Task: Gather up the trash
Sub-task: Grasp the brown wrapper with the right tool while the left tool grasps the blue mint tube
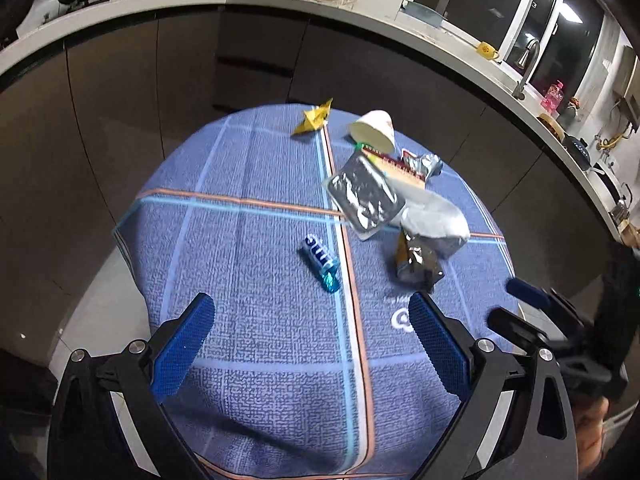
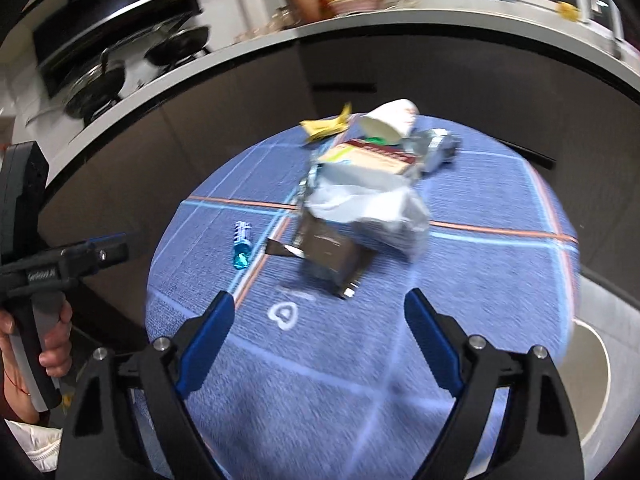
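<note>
Trash lies on a round table with a blue cloth (image 1: 256, 248). A blue wrapper (image 1: 322, 263) lies near the middle. A silver foil tray (image 1: 362, 196), a crumpled white bag (image 1: 436, 216) and a dark foil packet (image 1: 416, 262) lie to its right. A white paper cup (image 1: 374, 128) lies on its side at the far edge beside a yellow wrapper (image 1: 314, 117). My left gripper (image 1: 312, 336) is open and empty above the near cloth. My right gripper (image 2: 320, 324) is open and empty, just short of the dark packet (image 2: 326, 254) and white bag (image 2: 380, 212). The blue wrapper (image 2: 241, 245) lies to its left.
A dark cabinet front and a grey counter (image 1: 280, 0) with pans, bowls and jars curve behind the table. A sink tap (image 1: 528, 64) stands at the right. A light round bin rim (image 2: 592, 380) shows below the table's right edge. The other gripper shows at each view's side.
</note>
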Demonstrator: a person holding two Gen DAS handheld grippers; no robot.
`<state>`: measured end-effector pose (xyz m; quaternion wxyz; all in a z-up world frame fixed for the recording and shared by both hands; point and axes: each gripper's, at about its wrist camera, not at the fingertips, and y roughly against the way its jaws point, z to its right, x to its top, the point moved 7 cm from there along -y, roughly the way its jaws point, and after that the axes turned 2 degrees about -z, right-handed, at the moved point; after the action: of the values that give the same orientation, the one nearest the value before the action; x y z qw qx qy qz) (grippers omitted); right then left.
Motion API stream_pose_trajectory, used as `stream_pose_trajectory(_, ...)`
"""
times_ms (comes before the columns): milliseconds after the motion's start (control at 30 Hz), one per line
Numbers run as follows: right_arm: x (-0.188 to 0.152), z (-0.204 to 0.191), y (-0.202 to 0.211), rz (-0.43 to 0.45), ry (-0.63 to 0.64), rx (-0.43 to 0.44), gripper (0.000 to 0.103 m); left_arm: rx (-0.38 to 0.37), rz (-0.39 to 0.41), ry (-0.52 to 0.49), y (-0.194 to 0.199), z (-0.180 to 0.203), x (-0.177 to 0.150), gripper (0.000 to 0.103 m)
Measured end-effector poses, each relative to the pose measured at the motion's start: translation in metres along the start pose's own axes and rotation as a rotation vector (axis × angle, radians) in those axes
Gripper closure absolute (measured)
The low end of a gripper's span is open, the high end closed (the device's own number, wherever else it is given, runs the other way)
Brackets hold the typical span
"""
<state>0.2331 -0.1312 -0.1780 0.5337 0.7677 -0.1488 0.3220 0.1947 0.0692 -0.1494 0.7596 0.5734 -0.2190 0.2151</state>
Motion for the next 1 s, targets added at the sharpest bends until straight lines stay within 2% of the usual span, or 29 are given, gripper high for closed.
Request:
stream_pose_trajectory(267,0.016,-0.003,-0.053,-0.033,0.137,-0.036,0.017,-0.046,-0.068,0.001,-0.036,-0.002,0.002,0.025)
stream_pose_trajectory(333,0.019,0.001,-0.066,-0.042,0.146,-0.041,0.017,-0.058,-0.085,-0.004,-0.045,-0.002,0.003,0.027)
stream_pose_trajectory(533,0.02,0.008,-0.089,-0.063,0.139,-0.038,0.026,-0.084,-0.126,0.004,-0.072,-0.001,0.01,0.038)
stream_pose_trajectory(600,0.02,0.008,-0.094,-0.072,0.143,-0.039,0.038,-0.086,-0.132,0.003,-0.081,0.0,0.014,0.042)
stream_pose_trajectory(667,0.017,0.009,-0.095,-0.086,0.143,-0.038,0.073,-0.089,-0.143,0.001,-0.088,0.003,0.017,0.045)
stream_pose_trajectory(700,0.016,0.01,-0.095,-0.089,0.139,-0.037,0.079,-0.093,-0.146,0.002,-0.093,0.005,0.019,0.046)
stream_pose_trajectory(767,0.013,0.012,-0.09,-0.083,0.118,-0.034,0.098,-0.096,-0.149,0.006,-0.1,0.008,0.023,0.05)
stream_pose_trajectory(900,0.009,0.016,-0.077,-0.079,0.072,-0.012,0.098,-0.065,-0.162,0.003,-0.115,0.011,0.029,0.055)
stream_pose_trajectory(1000,0.008,0.011,-0.071,-0.075,0.09,0.003,0.087,-0.041,-0.16,-0.014,-0.12,0.013,0.031,0.061)
